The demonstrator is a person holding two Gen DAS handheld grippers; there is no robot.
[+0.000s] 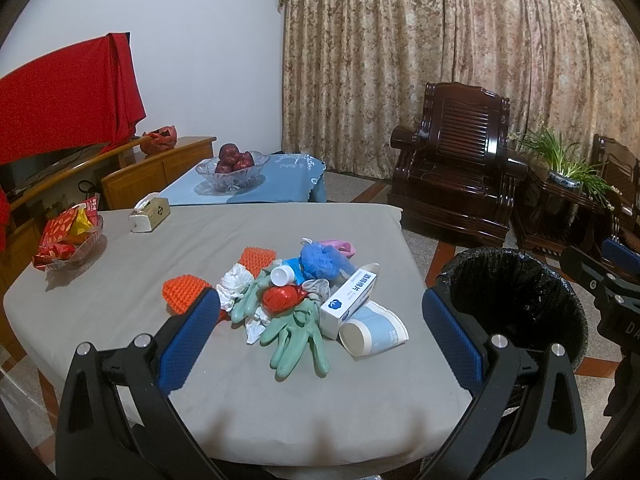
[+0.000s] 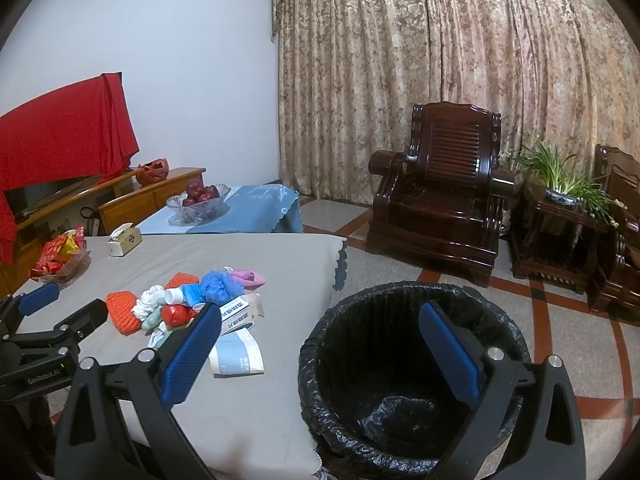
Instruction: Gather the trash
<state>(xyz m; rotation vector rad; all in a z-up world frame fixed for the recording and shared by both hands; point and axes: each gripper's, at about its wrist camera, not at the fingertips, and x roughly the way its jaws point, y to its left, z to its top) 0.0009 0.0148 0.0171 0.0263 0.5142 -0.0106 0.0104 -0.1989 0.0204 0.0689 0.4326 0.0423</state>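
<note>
- The left gripper (image 1: 320,332) hangs with its jaws spread wide and empty above the near part of the grey-covered table (image 1: 120,280), facing the pile of trash.
- The right gripper (image 2: 320,354) is also spread wide and holds nothing; it hovers over the mouth of the black-lined trash bin (image 2: 348,432), which stands on the floor just beside the table's right edge.
- The trash lies in one heap near the middle of the table: green rubber gloves (image 1: 294,334), a flattened paper cup (image 1: 374,330), a white and blue box (image 1: 350,300), a red foil ball (image 1: 280,298), orange foam nets (image 1: 182,292), a blue mesh puff (image 1: 324,258) and a small white bottle (image 1: 282,276).
- The things overlap, so closing on the gloves could drag the box or the cup along, and these could slip off the table edge instead of into the bin.
- The soft glove fingers may hang out of a grip and catch on the bin liner.
- The tissue box (image 1: 150,214) and the dish of red snack packets (image 1: 72,240) stand well apart from the heap; they are probably not trash and could be taken by mistake.
- What lies under the gloves is hidden, a pink object (image 1: 344,246) behind the puff is hard to identify, and the bin's bottom looks empty but is too dark to be sure.
</note>
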